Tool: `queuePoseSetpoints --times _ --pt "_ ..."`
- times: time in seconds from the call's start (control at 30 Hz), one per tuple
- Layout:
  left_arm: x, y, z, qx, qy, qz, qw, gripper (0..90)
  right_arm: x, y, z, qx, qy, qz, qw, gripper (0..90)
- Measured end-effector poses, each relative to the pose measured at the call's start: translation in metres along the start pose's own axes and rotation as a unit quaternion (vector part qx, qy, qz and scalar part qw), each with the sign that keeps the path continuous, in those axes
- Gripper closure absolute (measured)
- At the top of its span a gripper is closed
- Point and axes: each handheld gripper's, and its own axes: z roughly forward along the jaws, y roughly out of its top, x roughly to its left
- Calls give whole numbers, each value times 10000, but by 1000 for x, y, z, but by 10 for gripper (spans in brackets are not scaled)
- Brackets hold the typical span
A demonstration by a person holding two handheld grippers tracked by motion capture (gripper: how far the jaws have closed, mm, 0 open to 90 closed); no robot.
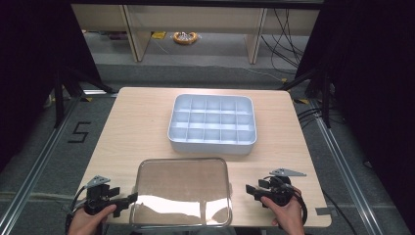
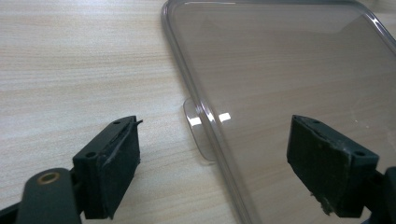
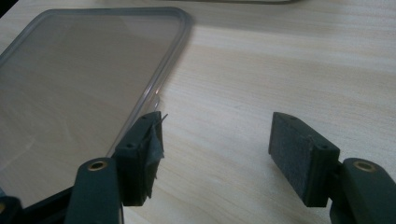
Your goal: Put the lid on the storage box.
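Left hand-held gripper [image 1: 128,199] spread wide at 7 o'clock, straddling clear lid's [image 1: 182,191] left rim, small tab [image 2: 198,133] between the jaws, probably lining up a pinch there. Right hand-held gripper [image 1: 250,190] also spread, empty, at 5 o'clock just beside lid's right edge. Lid flat on table [image 1: 132,127] at 6 o'clock; compartment tray [image 1: 212,123] uncovered, centred toward 12 o'clock, likely awaiting it.
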Motion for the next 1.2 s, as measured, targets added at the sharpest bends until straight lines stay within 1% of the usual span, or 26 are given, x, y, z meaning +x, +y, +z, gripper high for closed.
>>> queuePoseSetpoints --times 0.07,0.1,0.13,0.2,0.23,0.27,0.43,0.5,0.57,0.6,0.63,0.67,0.7,0.73,0.77,0.8,0.83,0.87,0.9,0.97,1.0,1.03,1.1,1.13,1.17,1.2 --pt "1 0 -1 57 8 59 10000 173 0 0 0 1 4 9 10000 359" --pt "0 0 0 68 22 58 10000 174 -3 0 0 2 -13 -161 9999 357" --pt "0 0 0 51 46 44 10000 176 -3 0 1 -20 -43 -155 9999 357" --pt "0 0 0 36 26 60 10000 178 -3 0 1 -24 7 -150 9999 356" --pt "2 0 -1 116 -15 168 9998 178 -3 0 1 -24 7 -150 9999 356" --pt "1 0 -1 90 -6 118 9999 178 -3 0 1 -7 -79 -142 9999 355" --pt "1 -1 0 122 -29 104 9999 181 -2 0 2 -26 -4 -109 9999 355" --pt "1 0 0 229 -48 166 9996 195 -2 0 0 -30 87 -83 9999 355" --pt "1 -1 0 253 -77 168 9995 206 -2 0 2 -89 219 -17 9997 355" --pt "1 -1 0 253 -77 168 9995 222 -2 0 2 -89 219 -17 9997 355" --pt "0 -2 1 222 -126 185 9995 222 -1 0 2 -64 322 1 9995 355" --pt "-1 -2 2 235 -120 158 9995 257 2 0 2 -12 177 -52 9998 355" --pt "-1 -2 2 219 -154 170 9995 270 5 -1 3 -8 284 129 9995 355" --pt "-1 -2 1 286 -166 207 9992 286 6 0 3 22 238 96 9997 355" --pt "-1 -2 1 270 -225 222 9991 296 5 0 3 14 248 -60 9997 355" --pt "-1 -2 2 259 -219 189 9992 304 5 0 4 4 228 -88 9997 355" --pt "-1 -3 2 312 -205 223 9991 313 6 0 5 -7 250 -98 9996 355" --pt "-3 -3 4 244 -198 85 9995 320 7 0 5 -6 333 -68 9994 355" --pt "-3 -3 4 244 -198 85 9995 335 7 0 5 -6 333 -68 9994 355" --pt "0 -3 3 351 -188 224 9990 354 9 0 7 43 300 -69 9995 355" --pt "-2 -4 5 231 -240 56 9994 357 13 0 10 67 427 -76 9990 349" --pt "1 -3 4 370 -208 204 9989 359 14 0 11 98 446 -78 9989 348" --pt "1 -4 4 351 -203 186 9990 393 16 0 13 70 459 -68 9989 348" --pt "1 -4 5 356 -214 146 9990 411 21 0 16 138 505 -54 9986 349" --pt "1 -4 5 401 -259 141 9988 417 25 0 17 166 557 132 9982 349" --pt "0 -5 7 425 -238 218 9986 433 24 2 19 155 525 -82 9985 349"
